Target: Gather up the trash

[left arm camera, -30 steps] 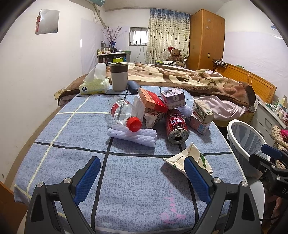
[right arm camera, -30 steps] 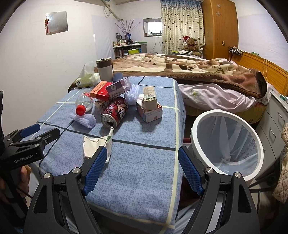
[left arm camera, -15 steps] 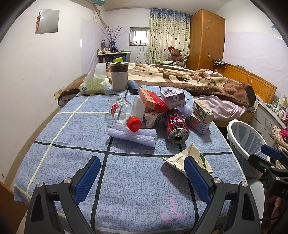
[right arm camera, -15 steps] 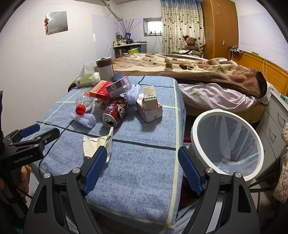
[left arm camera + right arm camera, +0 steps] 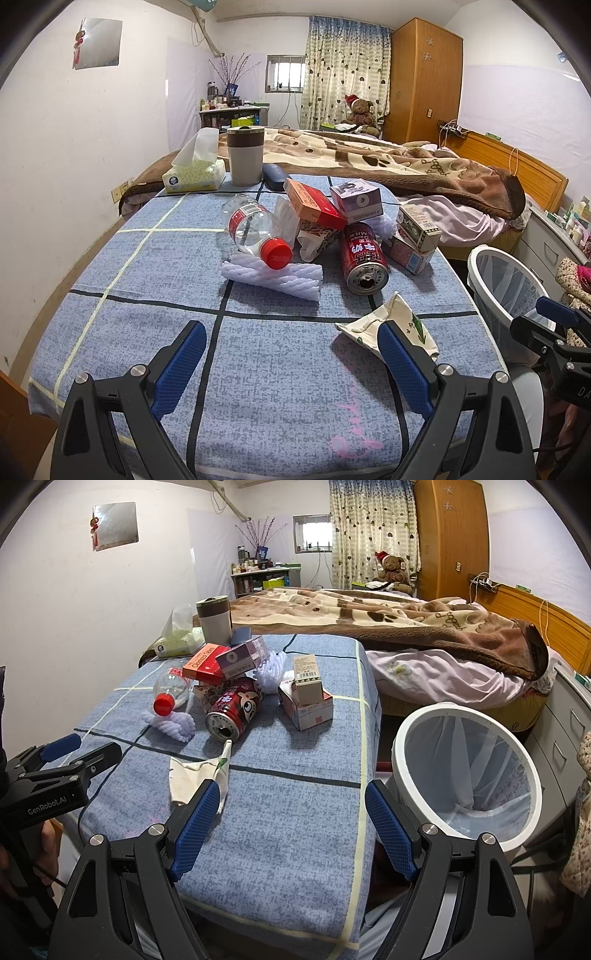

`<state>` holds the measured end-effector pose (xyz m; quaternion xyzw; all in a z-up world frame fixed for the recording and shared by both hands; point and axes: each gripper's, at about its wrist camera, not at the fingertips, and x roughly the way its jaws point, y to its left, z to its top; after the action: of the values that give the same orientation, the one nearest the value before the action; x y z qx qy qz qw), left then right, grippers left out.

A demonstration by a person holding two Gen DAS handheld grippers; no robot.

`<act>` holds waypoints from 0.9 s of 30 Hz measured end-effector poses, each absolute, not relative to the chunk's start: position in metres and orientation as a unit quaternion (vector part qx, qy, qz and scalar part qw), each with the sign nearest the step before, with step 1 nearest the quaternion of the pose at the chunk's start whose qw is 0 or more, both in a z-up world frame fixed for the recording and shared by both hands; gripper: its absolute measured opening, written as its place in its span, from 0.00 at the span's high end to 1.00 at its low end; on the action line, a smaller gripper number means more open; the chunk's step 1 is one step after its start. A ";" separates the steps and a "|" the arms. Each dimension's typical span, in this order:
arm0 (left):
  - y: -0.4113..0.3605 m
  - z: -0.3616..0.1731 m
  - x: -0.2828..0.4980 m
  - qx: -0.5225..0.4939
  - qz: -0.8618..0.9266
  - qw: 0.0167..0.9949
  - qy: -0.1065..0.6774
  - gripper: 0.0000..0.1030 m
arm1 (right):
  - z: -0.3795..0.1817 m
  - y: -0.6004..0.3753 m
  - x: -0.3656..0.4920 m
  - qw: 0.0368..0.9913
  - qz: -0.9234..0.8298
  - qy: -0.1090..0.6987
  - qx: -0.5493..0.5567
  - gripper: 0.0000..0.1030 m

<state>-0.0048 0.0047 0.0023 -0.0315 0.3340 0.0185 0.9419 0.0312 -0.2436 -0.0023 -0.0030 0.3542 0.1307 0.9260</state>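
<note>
Trash lies piled on the blue cloth-covered table (image 5: 147, 266): a clear bottle with a red cap (image 5: 255, 230), a red milk can (image 5: 364, 258), white foam wrap (image 5: 273, 275), an orange box (image 5: 312, 203), a purple box (image 5: 356, 197), small cartons (image 5: 415, 236) and a crumpled white wrapper (image 5: 391, 325). My left gripper (image 5: 291, 363) is open over the near table edge, empty. My right gripper (image 5: 295, 829) is open above the table's right corner, the wrapper (image 5: 199, 775) by its left finger. A white lined bin (image 5: 465, 771) stands to the right of the table.
A tissue box (image 5: 195, 173), a grey cup (image 5: 245, 155) and a dark case (image 5: 273, 175) stand at the table's far end. A bed with a brown blanket (image 5: 406, 166) lies behind. Drawers (image 5: 565, 734) stand beyond the bin. A hand (image 5: 48, 845) holds the left gripper.
</note>
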 end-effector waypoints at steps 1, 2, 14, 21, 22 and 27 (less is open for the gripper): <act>0.005 0.002 -0.005 -0.032 0.018 0.942 0.334 0.08 | -0.003 -0.244 0.031 0.926 0.131 0.355 -0.003 0.20; 0.005 0.002 -0.005 -0.032 0.017 0.942 0.334 0.08 | -0.003 -0.243 0.032 0.926 0.131 0.355 -0.003 0.20; 0.009 -0.005 0.010 -0.035 0.013 0.938 0.345 0.08 | -0.008 -0.244 0.045 0.921 0.133 0.365 0.001 0.20; 0.018 -0.010 0.032 -0.034 0.023 0.934 0.356 0.08 | -0.011 -0.247 0.064 0.920 0.132 0.370 0.010 0.20; 0.019 -0.010 0.036 -0.031 0.026 0.934 0.355 0.08 | -0.012 -0.247 0.068 0.919 0.132 0.371 0.012 0.20; 0.028 -0.008 0.060 -0.033 0.036 0.934 0.353 0.08 | -0.010 -0.245 0.086 0.921 0.132 0.366 0.009 0.20</act>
<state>0.0600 0.0279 -0.0077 -0.0334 0.3527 0.0362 0.9345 0.0855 -0.2452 -0.0102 0.0091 0.3657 0.1324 0.9212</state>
